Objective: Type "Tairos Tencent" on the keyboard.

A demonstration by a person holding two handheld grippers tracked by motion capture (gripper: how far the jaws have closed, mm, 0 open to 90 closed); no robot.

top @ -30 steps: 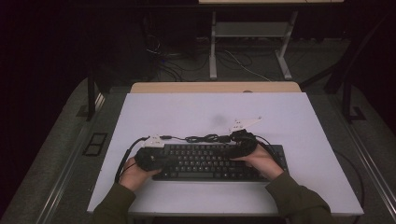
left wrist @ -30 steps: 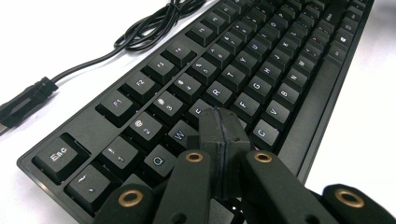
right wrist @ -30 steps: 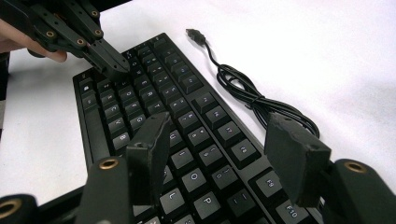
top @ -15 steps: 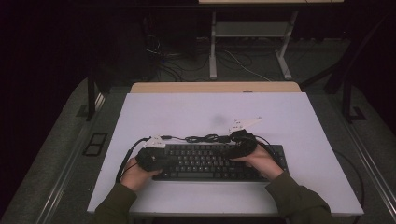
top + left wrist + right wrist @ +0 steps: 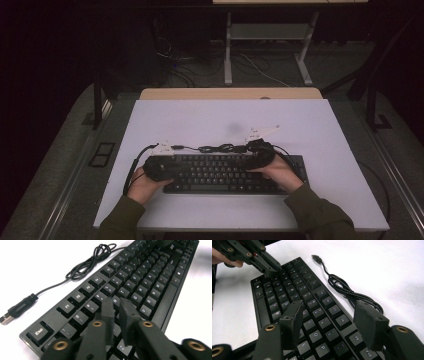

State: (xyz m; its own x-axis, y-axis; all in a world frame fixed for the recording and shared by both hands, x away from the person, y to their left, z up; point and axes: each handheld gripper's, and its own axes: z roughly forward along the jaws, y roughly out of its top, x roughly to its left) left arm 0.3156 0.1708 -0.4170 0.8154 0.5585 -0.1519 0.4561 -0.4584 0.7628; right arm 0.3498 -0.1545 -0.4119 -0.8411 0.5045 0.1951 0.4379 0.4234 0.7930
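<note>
Black plastic fills the near half of the white table point(image 5: 210, 120): a keyboard point(image 5: 225, 172) lies square to the person's edge, and its cable point(image 5: 220, 148) trails in a loose tangle along the far side to a plug point(image 5: 15, 311) resting unconnected on the bare surface; the work in hand looks like pressing keys with the gripper tips. The left gripper point(image 5: 117, 312) hangs over the left end of the board with its jaws nearly together, only a thin slit between them and nothing caught there; they have just been parting slightly from fully clenched; the tips stand over the letter rows around R and T, and whether they touch a key I cannot tell. In the right gripper view the same tool point(image 5: 270, 271) shows as a dark wedge dipped onto the upper rows at the far end. The right gripper point(image 5: 332, 312) hovers over the right half with its jaws spread apart and empty, keys such as O, P and L visible below and between them; it grasps nothing and its pads are clear of the board. As for progress, my reading is that the keyboard already sits where it is wanted and the typing is under way on the left side; the right side appears poised but not yet pressing, and the plug remains loose.
</note>
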